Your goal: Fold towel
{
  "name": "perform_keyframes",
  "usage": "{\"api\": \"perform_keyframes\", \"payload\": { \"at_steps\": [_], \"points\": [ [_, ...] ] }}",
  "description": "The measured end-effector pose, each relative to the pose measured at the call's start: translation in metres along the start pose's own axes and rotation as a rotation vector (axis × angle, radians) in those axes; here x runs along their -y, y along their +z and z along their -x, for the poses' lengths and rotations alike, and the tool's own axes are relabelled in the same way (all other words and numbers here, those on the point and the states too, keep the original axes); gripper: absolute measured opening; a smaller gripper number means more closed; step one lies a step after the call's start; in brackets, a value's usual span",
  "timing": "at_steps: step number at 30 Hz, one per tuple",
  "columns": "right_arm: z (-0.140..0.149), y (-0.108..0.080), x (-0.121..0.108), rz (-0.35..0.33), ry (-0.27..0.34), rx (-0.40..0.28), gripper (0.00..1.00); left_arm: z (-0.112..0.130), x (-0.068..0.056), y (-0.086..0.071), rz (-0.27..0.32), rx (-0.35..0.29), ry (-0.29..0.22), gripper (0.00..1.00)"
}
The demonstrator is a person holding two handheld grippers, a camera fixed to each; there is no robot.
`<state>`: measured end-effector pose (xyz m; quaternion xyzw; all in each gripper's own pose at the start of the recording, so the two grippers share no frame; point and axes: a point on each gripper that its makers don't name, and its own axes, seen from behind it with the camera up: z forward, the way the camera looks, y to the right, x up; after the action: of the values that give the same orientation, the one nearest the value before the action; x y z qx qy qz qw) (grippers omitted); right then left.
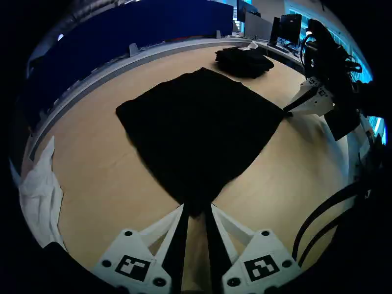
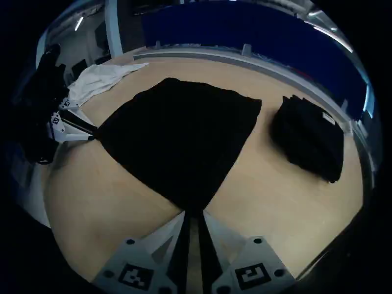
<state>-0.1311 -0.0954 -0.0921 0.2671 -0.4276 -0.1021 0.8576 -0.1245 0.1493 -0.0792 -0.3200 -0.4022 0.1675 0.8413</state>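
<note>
Nearest to us in the left gripper view, the left gripper (image 1: pixel 197 209) has its two fingers drawn close together on one corner of the black towel (image 1: pixel 196 127), with the cloth pinched between the tips. Our right gripper (image 2: pixel 193 211), in the right gripper view, does the same at a neighbouring corner, its fingers nearly closed on the dark point of cloth. Each gripper also appears farther off in the other's view, at the towel's edge, so we hold two adjacent corners.

Beyond the fingers the towel lies spread flat on the pale wooden table (image 1: pixel 108 186), seen corner-on as a diamond, its far corners resting on the wood. We see no lifted edge and no doubled-over part, though the cloth is so dark that layers are hard to tell apart.

We judge the task to be at its beginning. The towel is laid out and both corners are gripped, but no fold shows. What is left, as we read it, is to carry the held side over to the far side, then to fold again down to a compact size.

Farther out, a crumpled white cloth (image 1: pixel 39 196) lies near the table's edge on the left gripper's side. A stack of folded dark towels (image 1: pixel 245 61) sits well apart from the spread towel, towards the back. Behind the table runs a blue partition (image 1: pixel 122 34).
</note>
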Motion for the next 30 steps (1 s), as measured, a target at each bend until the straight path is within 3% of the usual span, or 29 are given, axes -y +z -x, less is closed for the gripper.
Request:
{"api": "perform_keyframes", "payload": {
  "at_steps": [3,5,20,30],
  "points": [
    [0.0,-0.001,0.002,-0.011,0.001,0.002,0.07,0.001,0.002,-0.001,-0.003,0.005,-0.005,0.18],
    [0.0,-0.002,0.003,-0.012,0.002,0.002,0.05,0.001,0.006,-0.001,-0.014,0.005,-0.007,0.09],
    [-0.01,-0.007,0.003,-0.022,0.018,-0.014,0.01,-0.006,0.009,-0.003,-0.022,-0.002,-0.003,0.08],
    [-0.027,-0.018,0.001,-0.018,0.026,-0.038,0.03,-0.02,0.009,-0.019,-0.022,-0.027,-0.016,0.08]
  ]
}}
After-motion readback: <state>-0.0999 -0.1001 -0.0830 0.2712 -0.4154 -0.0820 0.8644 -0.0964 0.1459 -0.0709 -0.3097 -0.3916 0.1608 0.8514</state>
